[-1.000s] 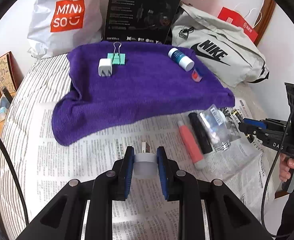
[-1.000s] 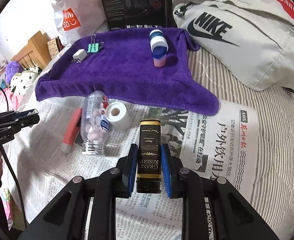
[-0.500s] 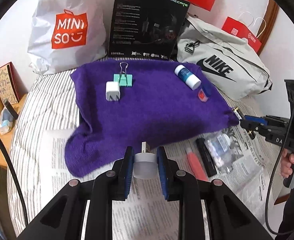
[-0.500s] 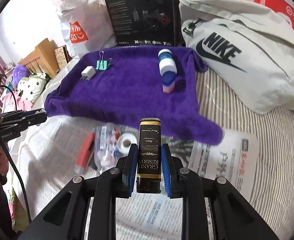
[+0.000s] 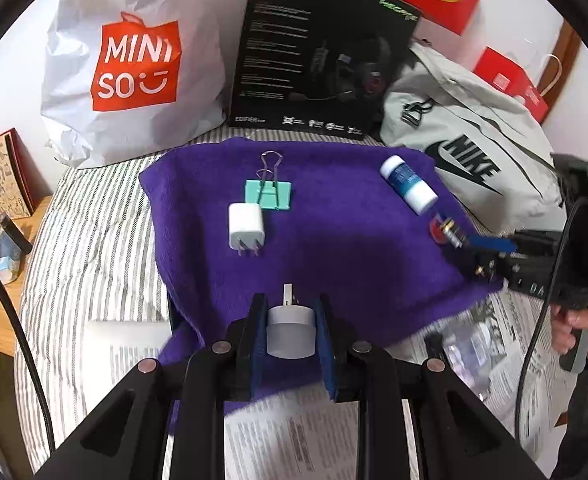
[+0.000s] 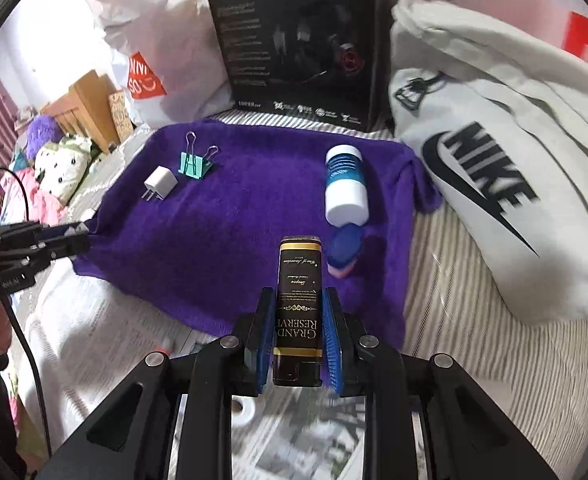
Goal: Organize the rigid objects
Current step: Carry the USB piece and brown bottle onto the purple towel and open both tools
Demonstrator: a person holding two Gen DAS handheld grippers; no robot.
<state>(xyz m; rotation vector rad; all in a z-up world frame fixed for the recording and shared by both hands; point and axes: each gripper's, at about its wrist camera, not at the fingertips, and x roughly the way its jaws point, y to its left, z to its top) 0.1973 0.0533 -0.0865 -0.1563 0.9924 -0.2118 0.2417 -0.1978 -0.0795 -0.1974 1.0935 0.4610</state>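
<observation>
Above the purple towel [image 5: 334, 248], the left tongs [image 5: 289, 330] clamp a small white USB plug [image 5: 290, 330] while the right tongs [image 6: 298, 336] clamp a black "Grand Reserve" lighter [image 6: 298, 304].

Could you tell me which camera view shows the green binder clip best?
The left wrist view: the green binder clip lies near centre, face-on, above the white charger. The right wrist view shows it smaller and angled, at the purple towel's far left corner.

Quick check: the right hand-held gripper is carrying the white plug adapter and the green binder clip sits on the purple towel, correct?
Not quite. The right wrist view shows the right hand-held gripper shut on a black Grand Reserve bottle, not the adapter. The green binder clip does sit on the purple towel.
</observation>
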